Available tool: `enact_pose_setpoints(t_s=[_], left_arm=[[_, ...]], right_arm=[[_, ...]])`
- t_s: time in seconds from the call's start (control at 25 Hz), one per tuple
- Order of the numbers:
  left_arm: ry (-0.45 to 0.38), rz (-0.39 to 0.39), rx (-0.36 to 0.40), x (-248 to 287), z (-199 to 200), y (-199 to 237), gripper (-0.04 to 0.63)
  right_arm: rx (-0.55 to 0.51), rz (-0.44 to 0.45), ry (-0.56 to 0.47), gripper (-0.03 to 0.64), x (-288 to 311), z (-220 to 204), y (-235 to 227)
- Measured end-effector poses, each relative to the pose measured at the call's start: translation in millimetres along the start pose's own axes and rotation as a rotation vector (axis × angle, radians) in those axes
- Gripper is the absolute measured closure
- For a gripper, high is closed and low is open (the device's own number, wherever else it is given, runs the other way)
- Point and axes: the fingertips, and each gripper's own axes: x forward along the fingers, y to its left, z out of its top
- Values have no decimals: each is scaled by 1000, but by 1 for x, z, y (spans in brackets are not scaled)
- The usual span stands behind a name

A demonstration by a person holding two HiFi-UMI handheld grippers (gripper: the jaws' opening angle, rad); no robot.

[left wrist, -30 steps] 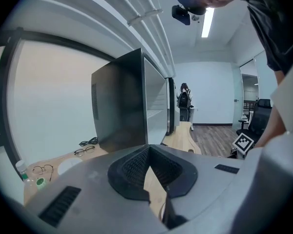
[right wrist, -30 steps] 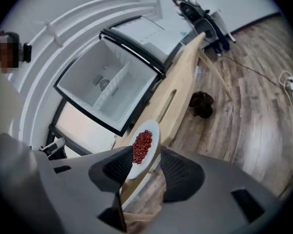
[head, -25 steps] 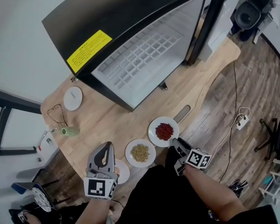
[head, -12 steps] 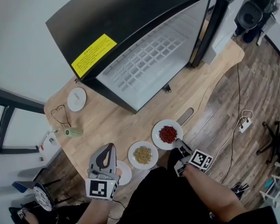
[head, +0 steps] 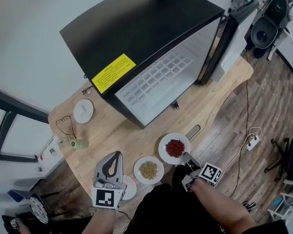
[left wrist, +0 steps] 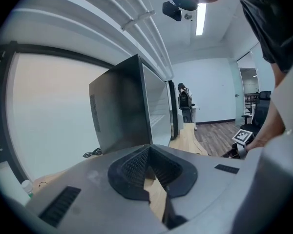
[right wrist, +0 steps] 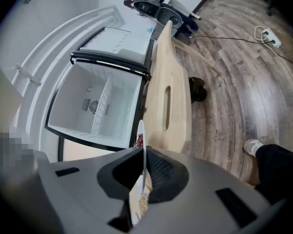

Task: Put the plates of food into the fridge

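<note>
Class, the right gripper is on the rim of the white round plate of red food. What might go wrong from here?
1. The right gripper, its jaws just closed further, pinches only the near rim of the white round plate of red food; lifted, it may tilt and spill.
2. The white plate of tan food lies close beside it, near the edge of the wooden table; a swing might knock it off.
</note>
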Motion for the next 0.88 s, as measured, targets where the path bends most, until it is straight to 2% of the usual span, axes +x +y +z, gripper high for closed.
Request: enact_pose_setpoints(t_s=[0.24,0.4,0.68,0.88], left_arm=[[-23,50,-50,3,8,10,591],[-40,73,-62,3,18,14,591],[-61,134,-99,7,28,28,591],[-80,180,-114,11,36,35,591]], right_arm=[[-49,71,2,588,1,25,36],[-41,73,15,588,1,40,55],[-93,90,38,588,11,64,84],[-99,133,54,588,25,81,107]])
